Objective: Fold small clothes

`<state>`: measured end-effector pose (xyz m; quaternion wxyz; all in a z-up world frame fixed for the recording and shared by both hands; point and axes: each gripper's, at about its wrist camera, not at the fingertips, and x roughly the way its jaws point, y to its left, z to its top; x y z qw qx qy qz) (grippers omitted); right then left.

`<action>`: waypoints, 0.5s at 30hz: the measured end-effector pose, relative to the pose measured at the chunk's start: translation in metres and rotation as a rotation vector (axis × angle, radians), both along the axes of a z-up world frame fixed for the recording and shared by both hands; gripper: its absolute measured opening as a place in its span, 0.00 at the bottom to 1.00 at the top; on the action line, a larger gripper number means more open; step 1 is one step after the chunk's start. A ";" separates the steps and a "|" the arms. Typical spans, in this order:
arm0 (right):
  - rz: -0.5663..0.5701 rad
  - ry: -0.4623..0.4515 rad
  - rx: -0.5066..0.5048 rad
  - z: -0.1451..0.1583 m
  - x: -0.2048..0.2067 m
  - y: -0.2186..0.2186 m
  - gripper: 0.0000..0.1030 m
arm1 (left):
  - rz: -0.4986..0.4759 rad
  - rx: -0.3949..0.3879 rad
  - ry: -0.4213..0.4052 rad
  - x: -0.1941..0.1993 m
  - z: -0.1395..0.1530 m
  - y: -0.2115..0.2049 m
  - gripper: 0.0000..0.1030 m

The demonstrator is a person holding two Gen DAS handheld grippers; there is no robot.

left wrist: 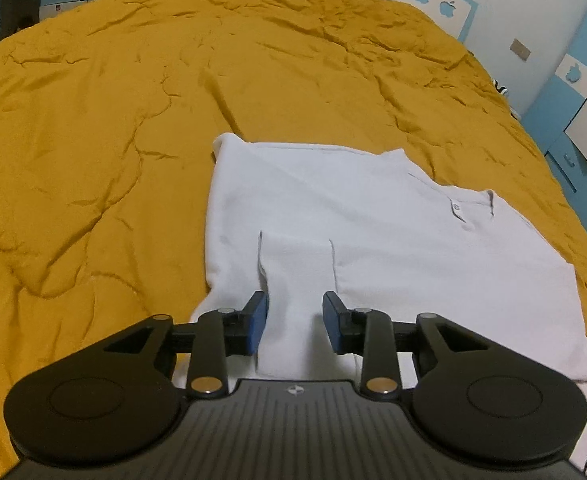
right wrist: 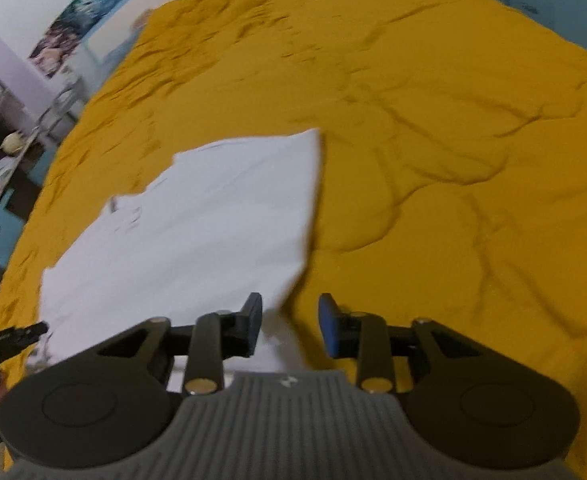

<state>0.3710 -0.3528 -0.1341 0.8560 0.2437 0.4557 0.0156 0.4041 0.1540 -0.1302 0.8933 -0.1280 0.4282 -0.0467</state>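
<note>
The left gripper (left wrist: 295, 322), at the bottom centre of its frame, has its blue-padded jaws apart over the near edge of a white buttoned shirt (left wrist: 373, 240), gripping nothing. The right gripper (right wrist: 289, 324), also low in its blurred frame, is likewise spread and empty, above the shirt's near corner. The shirt lies flat mid-frame on a wrinkled mustard-yellow quilt (left wrist: 113, 120).

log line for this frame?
stage: pre-grasp | left claw: open over white shirt | right claw: open at shirt edge | surface: yellow quilt
</note>
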 end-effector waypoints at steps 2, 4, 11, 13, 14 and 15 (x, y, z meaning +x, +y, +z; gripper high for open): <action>0.022 0.011 -0.001 -0.004 -0.005 0.005 0.24 | -0.014 0.011 -0.001 -0.005 0.000 -0.001 0.37; 0.036 0.040 -0.045 -0.010 -0.006 0.013 0.12 | -0.013 0.043 0.013 -0.008 -0.002 -0.002 0.37; 0.043 0.051 -0.142 -0.019 -0.010 0.023 0.06 | 0.003 0.024 0.018 -0.028 0.009 0.011 0.36; 0.034 0.051 -0.161 -0.012 -0.014 0.023 0.06 | -0.015 0.036 0.007 -0.037 0.019 0.012 0.36; 0.031 0.052 -0.167 -0.007 -0.017 0.024 0.06 | -0.030 0.045 0.003 -0.042 0.025 0.012 0.36; 0.031 0.046 -0.172 0.001 -0.022 0.024 0.07 | -0.045 0.057 0.000 -0.047 0.030 0.011 0.36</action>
